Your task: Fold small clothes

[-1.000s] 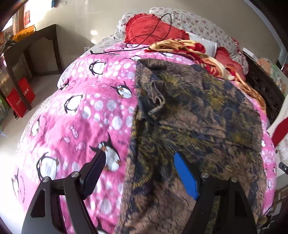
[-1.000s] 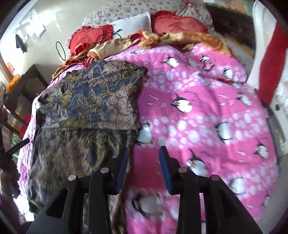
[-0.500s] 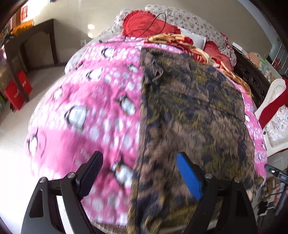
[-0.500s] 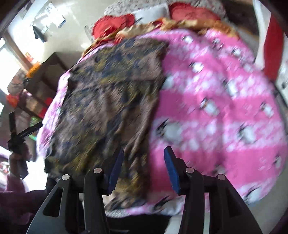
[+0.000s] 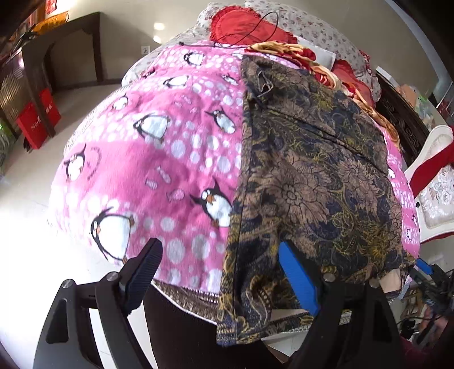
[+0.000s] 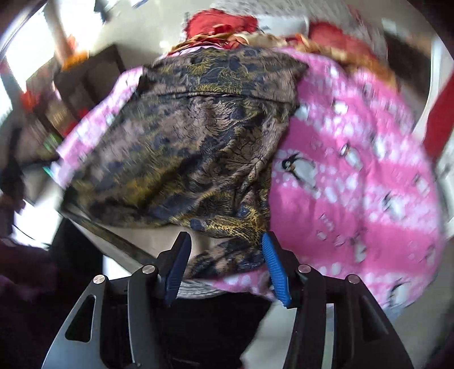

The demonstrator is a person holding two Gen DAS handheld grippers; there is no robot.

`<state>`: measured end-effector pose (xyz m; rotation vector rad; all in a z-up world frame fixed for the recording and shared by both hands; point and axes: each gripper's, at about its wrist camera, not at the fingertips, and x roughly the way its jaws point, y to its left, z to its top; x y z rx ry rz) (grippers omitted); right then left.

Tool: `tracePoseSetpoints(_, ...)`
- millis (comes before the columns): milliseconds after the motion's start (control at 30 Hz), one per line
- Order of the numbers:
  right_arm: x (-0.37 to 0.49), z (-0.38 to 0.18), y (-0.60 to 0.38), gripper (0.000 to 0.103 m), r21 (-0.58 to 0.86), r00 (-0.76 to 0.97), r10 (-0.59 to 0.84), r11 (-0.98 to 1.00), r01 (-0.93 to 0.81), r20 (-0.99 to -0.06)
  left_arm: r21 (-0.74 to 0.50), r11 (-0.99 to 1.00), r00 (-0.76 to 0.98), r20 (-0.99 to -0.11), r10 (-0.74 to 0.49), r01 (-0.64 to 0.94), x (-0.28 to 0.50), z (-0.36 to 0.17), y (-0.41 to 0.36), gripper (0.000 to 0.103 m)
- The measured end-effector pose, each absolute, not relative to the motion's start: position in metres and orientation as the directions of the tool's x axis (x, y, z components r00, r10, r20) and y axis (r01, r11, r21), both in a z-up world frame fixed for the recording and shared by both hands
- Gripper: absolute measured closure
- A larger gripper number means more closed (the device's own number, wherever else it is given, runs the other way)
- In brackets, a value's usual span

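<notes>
both tongs wide, holding nothing: left gripper [image 5: 218, 272] and right gripper [image 6: 225, 264] each straddle the patterned garment [image 5: 306, 181]'s hanging hem; pinch corners evenly, lift together.

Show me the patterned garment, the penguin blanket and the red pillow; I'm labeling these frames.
patterned garment [image 5: 312, 181], left wrist view, middle of the brown and navy fabric.
penguin blanket [image 5: 176, 159], left wrist view, bare pink part beside the garment.
red pillow [image 5: 241, 25], left wrist view, its middle, at the bed's far end.

Both wrist views face the garment [image 5: 312, 176] up the bed [image 5: 170, 159].
</notes>
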<state>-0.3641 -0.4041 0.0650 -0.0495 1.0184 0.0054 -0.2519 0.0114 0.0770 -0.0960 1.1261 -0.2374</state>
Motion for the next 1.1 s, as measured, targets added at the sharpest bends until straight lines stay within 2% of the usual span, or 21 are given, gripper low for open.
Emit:
tracePoseSetpoints(133,-0.347,0.030,-0.395,0.055,-0.248,0.500,-0.241,0.967,0.053,-0.832,-0.215,0.968,0.399,-0.882,-0.249,0.129,-0.252,0.076,0.013,0.016)
tracePoseSetpoints(167,-0.346,0.025,-0.400,0.055,-0.249,0.480,-0.249,0.966,0.066,-0.841,-0.219,0.968,0.403,-0.880,-0.252,0.126,-0.252,0.077,0.014,0.016)
tracePoseSetpoints(233,-0.354,0.031,-0.413,0.064,-0.142,0.497,-0.172,0.985,0.098,-0.850,-0.220,0.968,0.418,-0.873,-0.251,0.120,-0.252,0.080,0.018,0.016)
tracePoseSetpoints(267,-0.363,0.039,-0.423,0.074,-0.141,0.506,-0.190,0.981,0.134,-0.841,-0.212,0.971,0.423,-0.873,-0.241,0.114,-0.253,0.082,0.021,0.016)
tracePoseSetpoints(300,-0.370,0.043,-0.428,0.076,-0.185,0.497,-0.243,0.969,0.164,-0.833,-0.209,0.972,0.428,-0.873,-0.235,0.108,-0.253,0.082,0.024,0.016)
tracePoseSetpoints(333,-0.380,0.049,-0.437,0.076,-0.225,0.474,-0.289,0.956,0.189,-0.832,-0.212,0.972,0.433,-0.870,-0.235,0.103,-0.253,0.083,0.027,0.016)
tracePoseSetpoints(400,-0.399,0.056,-0.457,0.076,-0.181,0.440,-0.268,0.956,0.231,-0.857,-0.216,0.973,0.439,-0.868,-0.232,0.087,-0.254,0.083,0.034,0.016)
tracePoseSetpoints(467,-0.419,0.064,-0.480,0.076,-0.233,0.390,-0.349,0.920,0.315,-0.852,-0.219,0.973,0.436,-0.870,-0.228,0.073,-0.253,0.082,0.038,0.016)
tracePoseSetpoints(567,-0.433,0.074,-0.494,0.076,-0.100,0.420,-0.237,0.941,0.323,-0.876,-0.225,0.972,0.436,-0.869,-0.232,0.070,-0.254,0.082,0.039,0.016)
tracePoseSetpoints(667,-0.426,0.085,-0.470,0.076,0.050,0.516,-0.069,0.976,0.213,-0.854,-0.224,0.971,0.441,-0.866,-0.237,0.082,-0.257,0.084,0.035,0.016)
tracePoseSetpoints(800,-0.397,0.068,-0.422,0.076,0.144,0.526,0.072,0.985,0.096,-0.847,-0.220,0.971,0.438,-0.866,-0.240,0.096,-0.261,0.086,0.031,0.016)
tracePoseSetpoints(900,-0.373,0.044,-0.413,0.076,0.114,0.483,0.021,0.980,0.165,-0.875,-0.225,0.970,0.444,-0.863,-0.241,0.090,-0.263,0.085,0.033,0.016)
tracePoseSetpoints(1000,-0.363,0.031,-0.427,0.076,0.164,0.499,0.004,0.947,0.277,-0.867,-0.230,0.970,0.425,-0.873,-0.239,0.073,-0.262,0.080,0.036,0.016)
tracePoseSetpoints(1033,-0.362,0.033,-0.429,0.078,0.165,0.504,0.002,0.946,0.280,-0.864,-0.232,0.970,0.422,-0.874,-0.240,0.072,-0.262,0.079,0.036,0.016)
tracePoseSetpoints(1067,-0.366,0.036,-0.427,0.095,0.121,0.502,-0.034,0.954,0.273,-0.864,-0.233,0.970,0.424,-0.873,-0.242,0.074,-0.262,0.079,0.037,0.016)
tracePoseSetpoints(1100,-0.371,0.039,-0.429,0.103,0.110,0.509,-0.043,0.957,0.267,-0.860,-0.229,0.970,0.426,-0.872,-0.239,0.076,-0.262,0.079,0.037,0.016)
